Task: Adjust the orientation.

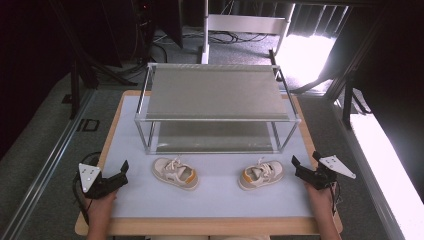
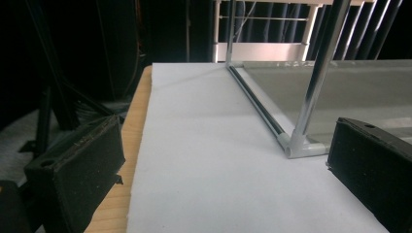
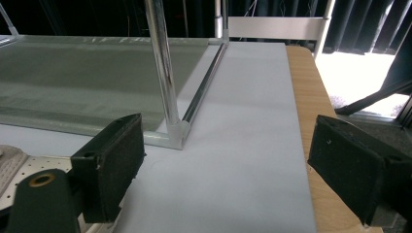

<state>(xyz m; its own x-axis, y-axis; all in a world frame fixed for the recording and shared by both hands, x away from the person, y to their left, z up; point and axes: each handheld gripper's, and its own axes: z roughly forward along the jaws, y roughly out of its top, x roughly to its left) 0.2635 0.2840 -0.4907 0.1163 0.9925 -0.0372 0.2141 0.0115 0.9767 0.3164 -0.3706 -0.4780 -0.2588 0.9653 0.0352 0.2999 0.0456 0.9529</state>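
Note:
Two small beige shoes with orange heels lie on the white mat in front of a two-tier metal shoe rack. The left shoe and the right shoe point toward each other, heels outward. My left gripper rests at the table's left edge, open, with nothing between its jaws. At the right edge my right gripper stands open and empty, just right of the right shoe. The rack's front left corner post rises ahead in the left gripper view. The front right post shows in the right gripper view.
The white mat covers a wooden table. The rack has grey fabric shelves, top and bottom. Dark stands, cables and a white frame sit on the floor beyond the table. Bright light falls at the right.

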